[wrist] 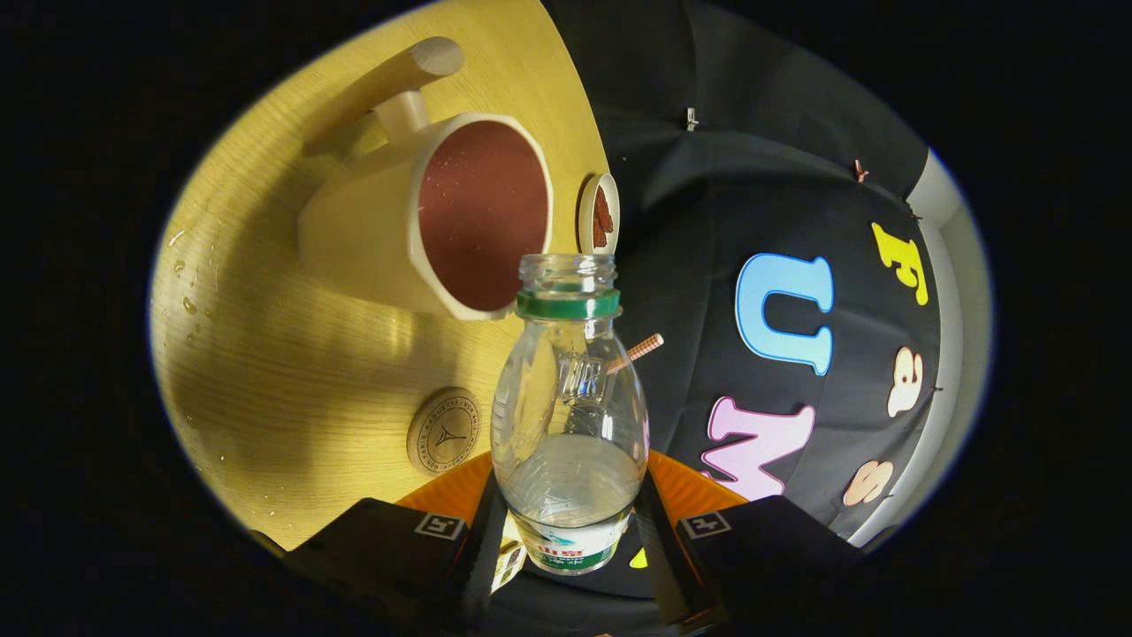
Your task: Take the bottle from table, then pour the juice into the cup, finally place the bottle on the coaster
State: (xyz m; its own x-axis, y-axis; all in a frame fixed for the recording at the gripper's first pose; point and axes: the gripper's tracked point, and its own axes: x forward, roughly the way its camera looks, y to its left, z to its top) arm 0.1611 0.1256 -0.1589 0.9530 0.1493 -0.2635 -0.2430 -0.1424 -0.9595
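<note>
The gripper point(570, 531) is clamped on the bottle point(569, 416), with one finger on each side of it. The bottle has no cap, and its open mouth is right beside the rim of the cup point(424, 221). The cup stands on the desk point(292, 372). A round coaster point(444, 431) lies on the desk near the fingers.

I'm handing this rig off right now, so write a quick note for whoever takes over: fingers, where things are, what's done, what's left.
Gripper: fingers shut on the bottle, lifted off the table and tilted.
Bottle: open mouth at the rim of the cup, looks nearly empty.
Cup: on the table, with drops on its inner wall.
Coaster: on the table beside the bottle, bare.
Done: pickup, pour seemingly finished.
Left: set the bottle on the coaster, release.
</note>
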